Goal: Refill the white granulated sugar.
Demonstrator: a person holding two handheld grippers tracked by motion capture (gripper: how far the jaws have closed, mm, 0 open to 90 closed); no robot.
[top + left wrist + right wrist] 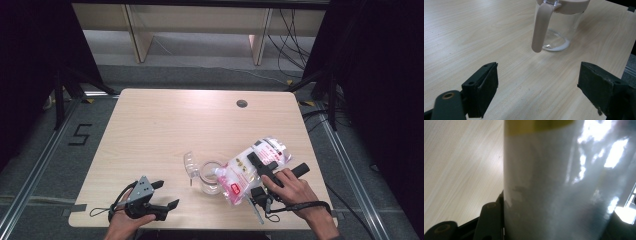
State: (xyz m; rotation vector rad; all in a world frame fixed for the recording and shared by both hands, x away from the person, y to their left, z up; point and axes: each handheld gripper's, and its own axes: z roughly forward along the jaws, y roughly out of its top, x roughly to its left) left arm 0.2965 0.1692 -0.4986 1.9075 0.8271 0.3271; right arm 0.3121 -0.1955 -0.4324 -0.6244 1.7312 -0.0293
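High view: the right tongs (264, 167) pinch a clear plastic bag (252, 167) with red and white print, holding it tilted so its lower end lies over the mouth of a clear glass jug (209, 180). The jug stands on the bench (165, 130), toward the near edge and a little right of the middle, and its clear lid (190, 165) is swung open to the left. The right hand (292, 192) grips the tool from the near right, with a black cable looped beside the wrist.

Right gripper view: the bag's pale, shiny plastic (559, 185) sits pressed between the two black jaws, with a yellow band across its top and bare bench to the left.

Left gripper view: the left tongs (537, 87) are spread wide with nothing between them, low over the bench. Ahead of them stands the jug (560, 27), its pale pink handle (541, 27) facing the camera, a pink rim on top and a thin ring of white at its base. In the high view the left tongs (167, 195) rest at the near left corner, well apart from the jug, held by the left hand (125, 220).
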